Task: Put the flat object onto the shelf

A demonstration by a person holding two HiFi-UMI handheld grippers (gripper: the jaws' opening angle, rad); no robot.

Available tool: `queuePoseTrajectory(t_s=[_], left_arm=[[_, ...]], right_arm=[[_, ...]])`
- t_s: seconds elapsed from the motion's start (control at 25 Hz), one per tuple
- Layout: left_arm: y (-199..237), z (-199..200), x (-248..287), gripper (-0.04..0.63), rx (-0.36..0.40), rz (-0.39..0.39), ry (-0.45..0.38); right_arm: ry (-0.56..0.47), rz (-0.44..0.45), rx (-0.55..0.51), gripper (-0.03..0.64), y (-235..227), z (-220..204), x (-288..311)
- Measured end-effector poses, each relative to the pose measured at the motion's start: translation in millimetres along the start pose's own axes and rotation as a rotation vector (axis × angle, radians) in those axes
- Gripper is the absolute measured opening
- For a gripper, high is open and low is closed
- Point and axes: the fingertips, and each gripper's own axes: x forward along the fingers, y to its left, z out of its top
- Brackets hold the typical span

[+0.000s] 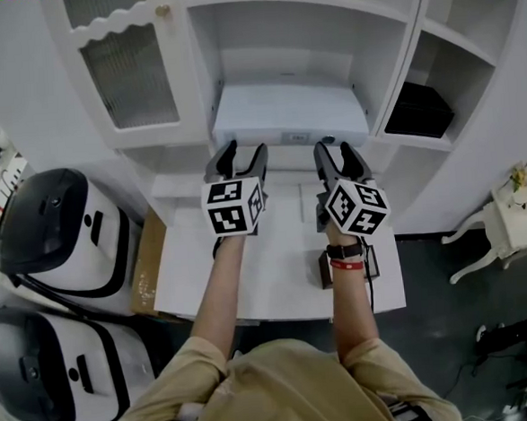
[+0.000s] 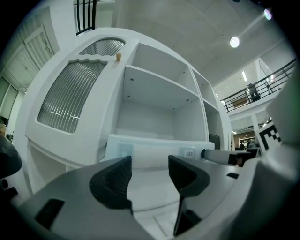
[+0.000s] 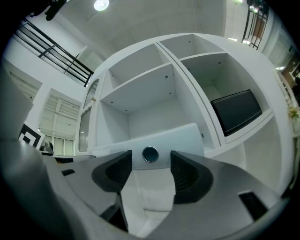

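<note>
The flat white object (image 1: 288, 113) lies in the middle compartment of the white shelf unit (image 1: 388, 61), its front edge toward me. My left gripper (image 1: 239, 150) hovers just before that edge on the left, my right gripper (image 1: 335, 146) on the right. In the left gripper view the flat object (image 2: 154, 149) shows beyond the left gripper (image 2: 150, 173), whose jaws stand apart with nothing between them. In the right gripper view the flat object (image 3: 173, 140), with a round dark spot on its front, shows past the right gripper (image 3: 151, 171), also open and empty.
A black box (image 1: 418, 109) sits in the right compartment. A ribbed glass door (image 1: 128, 71) closes the left one. A white table (image 1: 276, 267) lies under my arms, with cardboard (image 1: 148, 263) and two white-and-black appliances (image 1: 53, 229) at left and a white chair (image 1: 507, 219) at right.
</note>
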Motion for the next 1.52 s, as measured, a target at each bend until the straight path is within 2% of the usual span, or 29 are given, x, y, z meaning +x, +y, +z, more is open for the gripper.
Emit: queuePoseTrajectory(t_s=[0.68, 1.12, 1.52], left_arm=[[16.0, -0.5, 34.9, 0.25, 0.005, -0.005, 0.042], [24.9, 2.1, 49.9, 0.25, -0.035, -0.013, 0.046], [23.3, 1.6, 45.8, 0.253, 0.012, -0.014, 0.047]], right_arm=[[0.017, 0.001, 0.009, 0.27, -9.5, -1.4, 35.6], [0.033, -0.018, -0.006, 0.253, -13.4, -1.8, 48.4], [0.031, -0.015, -0.005, 0.247, -12.2, -4.6, 44.0]])
